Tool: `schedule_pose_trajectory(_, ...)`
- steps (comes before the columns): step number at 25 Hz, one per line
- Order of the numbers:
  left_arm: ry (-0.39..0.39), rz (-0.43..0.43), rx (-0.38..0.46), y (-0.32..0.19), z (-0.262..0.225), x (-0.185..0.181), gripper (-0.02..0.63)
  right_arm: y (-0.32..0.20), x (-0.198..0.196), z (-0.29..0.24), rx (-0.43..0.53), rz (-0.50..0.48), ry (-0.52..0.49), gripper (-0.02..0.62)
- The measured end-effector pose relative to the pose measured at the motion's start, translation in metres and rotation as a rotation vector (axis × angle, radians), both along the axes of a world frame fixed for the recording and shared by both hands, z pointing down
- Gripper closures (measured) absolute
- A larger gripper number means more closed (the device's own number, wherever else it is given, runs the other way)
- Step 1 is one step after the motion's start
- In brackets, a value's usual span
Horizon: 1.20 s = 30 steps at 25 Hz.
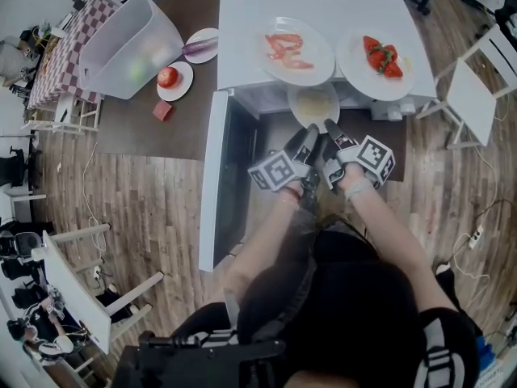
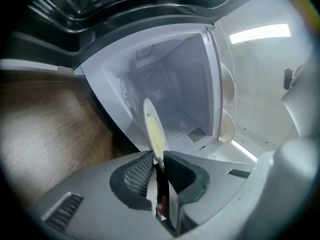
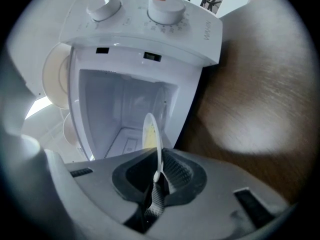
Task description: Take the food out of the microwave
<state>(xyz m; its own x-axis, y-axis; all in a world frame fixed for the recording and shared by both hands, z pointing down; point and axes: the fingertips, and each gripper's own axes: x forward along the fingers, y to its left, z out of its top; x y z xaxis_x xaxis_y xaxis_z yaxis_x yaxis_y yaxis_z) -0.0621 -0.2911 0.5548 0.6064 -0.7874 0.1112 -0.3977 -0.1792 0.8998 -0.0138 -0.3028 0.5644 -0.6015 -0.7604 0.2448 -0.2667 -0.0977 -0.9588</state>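
Person: sits low, with a dark top point(image 1: 347, 297), and both arms reach forward to the microwave.
Left tongs point(image 2: 158, 160): the two jaws are clamped on the near rim of the plate. The rim sits tight between the ribbed pads.
Right tongs point(image 3: 159, 170): these jaws pinch the same rim, just beside the left tongs. In the head view the two pairs nearly touch.
Plate point(image 1: 313, 103): small, round and white. It is held by both tongs right at the open front of the microwave.
Food point(image 2: 156, 131): a pale yellow layer spread on the plate.
Microwave point(image 1: 242, 23): a white box on the table. The space inside, behind the plate, looks bare and white. Two round knobs point(image 3: 165, 6) sit on its front.
Door point(image 1: 214, 184): white, swung wide open on the left side.
On top of the microwave: a white plate point(image 1: 311, 75) with red strips point(image 1: 287, 48), and next to it a white plate point(image 1: 363, 83) with red pieces point(image 1: 384, 57).
Table point(image 1: 145, 128): dark brown.
On the table, left of the microwave: a small red block point(image 1: 162, 111), a round red fruit point(image 1: 168, 76) on a small plate, a purple vegetable point(image 1: 200, 47) on another plate, and a big clear bin point(image 1: 121, 47).
Floor point(image 1: 121, 192): wooden boards.
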Motion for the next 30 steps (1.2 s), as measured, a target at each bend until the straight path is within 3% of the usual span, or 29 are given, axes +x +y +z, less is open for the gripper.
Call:
schedule_pose_trajectory(11, 0.004, -0.033, 0.004, 0.018, -0.007, -0.002, 0.551, 0.017, -0.001, -0.005, -0.007, -0.039, -0.001, 0.565)
schedule_pose_trajectory(20, 0.023, -0.015, -0.007, 0.033, -0.015, 0.011, 0.557, 0.033, 0.012, -0.012, -0.027, -0.008, -0.006, 0.571)
schedule_pose_trajectory(30, 0.030, -0.014, -0.019, 0.049, -0.013, 0.016, 0.558, 0.047, 0.016, -0.012, -0.011, -0.044, 0.011, 0.574)
